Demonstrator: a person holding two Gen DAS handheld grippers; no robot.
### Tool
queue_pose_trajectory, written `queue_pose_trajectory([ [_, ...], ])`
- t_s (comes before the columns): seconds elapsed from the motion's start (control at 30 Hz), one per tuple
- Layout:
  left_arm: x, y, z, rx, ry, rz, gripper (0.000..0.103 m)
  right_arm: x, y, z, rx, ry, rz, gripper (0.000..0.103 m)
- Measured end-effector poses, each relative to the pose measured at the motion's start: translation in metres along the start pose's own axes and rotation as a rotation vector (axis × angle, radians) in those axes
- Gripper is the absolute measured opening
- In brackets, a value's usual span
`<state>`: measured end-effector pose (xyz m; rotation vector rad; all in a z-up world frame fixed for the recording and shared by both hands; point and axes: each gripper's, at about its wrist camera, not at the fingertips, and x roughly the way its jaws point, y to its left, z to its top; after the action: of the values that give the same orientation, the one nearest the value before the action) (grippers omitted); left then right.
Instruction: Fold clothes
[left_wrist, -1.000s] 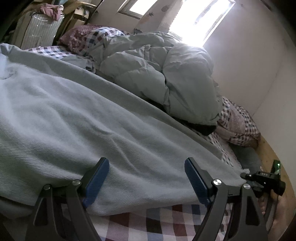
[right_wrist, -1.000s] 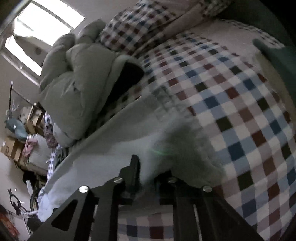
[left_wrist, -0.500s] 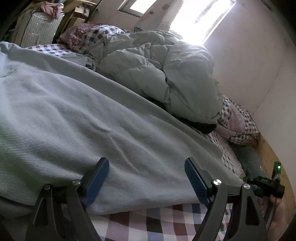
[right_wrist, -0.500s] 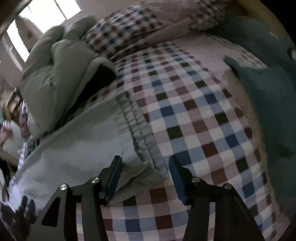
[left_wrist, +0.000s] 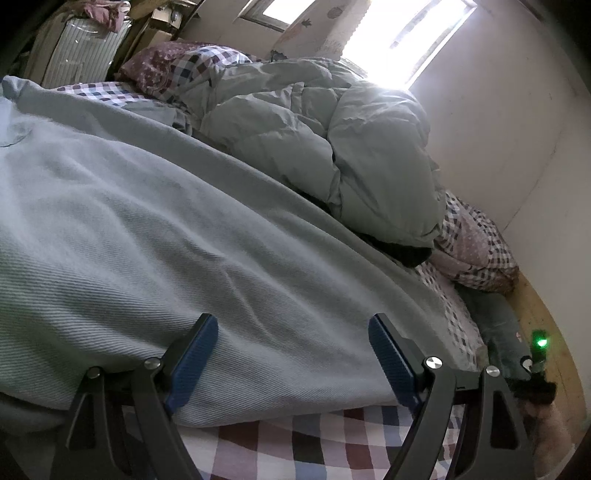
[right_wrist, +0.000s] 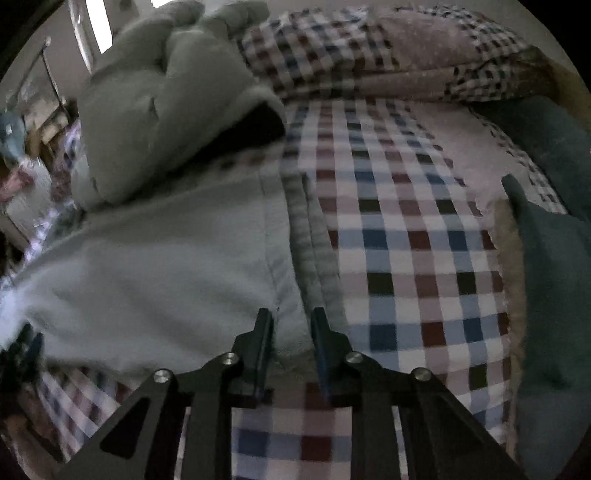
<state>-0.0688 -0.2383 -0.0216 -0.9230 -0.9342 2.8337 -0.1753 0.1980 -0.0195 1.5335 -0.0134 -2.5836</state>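
Pale-green garment (left_wrist: 155, 236) lay on checked sheet (right_wrist: 406, 258); left gripper (left_wrist: 291, 354) gaped wide, empty; right gripper (right_wrist: 291, 332) nearly closed around its hem corner.

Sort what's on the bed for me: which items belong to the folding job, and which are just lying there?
Job:
- light blue sweatshirt, spread flat
- left hand-held gripper, open at its edge
- right hand-held gripper, closing around the ribbed hem

Lying about:
- puffy duvet
- checked sheet
- pillows
- dark green plush
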Motion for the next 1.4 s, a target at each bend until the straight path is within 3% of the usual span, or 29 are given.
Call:
queue_pose_trajectory([
  [0.1, 0.001, 0.0, 0.001, -0.001, 0.005, 0.003, 0.087, 0.016, 0.005, -0.001, -0.04, 0.076, -0.067, 0.025],
  [0.2, 0.001, 0.0, 0.001, -0.004, 0.01, 0.003, 0.087, 0.01, 0.002, 0.006, -0.002, 0.051, -0.116, 0.043],
  [0.23, 0.001, 0.001, 0.001, -0.006, 0.011, 0.003, 0.087, 0.009, -0.002, 0.008, 0.026, 0.044, -0.116, 0.054],
  [0.3, 0.002, 0.001, 0.002, -0.009, 0.013, 0.003, 0.087, 0.009, -0.009, 0.012, 0.083, 0.03, -0.117, 0.058],
  [0.4, 0.002, 0.002, 0.001, -0.012, 0.013, 0.001, 0.087, 0.002, -0.029, 0.005, 0.245, 0.006, -0.033, 0.061],
  [0.53, 0.002, 0.003, 0.0, -0.014, 0.012, 0.0, 0.087, -0.01, -0.055, -0.028, 0.529, -0.047, 0.155, 0.066],
  [0.7, 0.002, 0.003, 0.0, -0.015, 0.012, -0.004, 0.087, -0.006, -0.046, -0.066, 0.653, -0.072, 0.282, 0.066],
  [0.83, 0.002, 0.003, 0.001, -0.018, 0.011, -0.006, 0.087, 0.015, -0.039, -0.067, 0.701, -0.105, 0.299, 0.067],
  [1.1, 0.002, 0.003, 0.001, -0.02, 0.01, -0.008, 0.087, 0.039, -0.023, -0.037, 0.678, -0.166, 0.232, 0.088],
  [1.3, -0.005, 0.004, 0.005, -0.04, 0.011, -0.036, 0.087, 0.042, -0.009, -0.026, 0.66, -0.193, 0.214, 0.084],
  [1.37, -0.014, 0.004, 0.011, -0.056, 0.003, -0.062, 0.087, 0.043, 0.002, -0.022, 0.616, -0.18, 0.208, 0.064],
  [1.4, -0.023, 0.004, 0.015, -0.063, -0.01, -0.084, 0.087, 0.046, 0.006, -0.021, 0.594, -0.171, 0.203, 0.063],
])
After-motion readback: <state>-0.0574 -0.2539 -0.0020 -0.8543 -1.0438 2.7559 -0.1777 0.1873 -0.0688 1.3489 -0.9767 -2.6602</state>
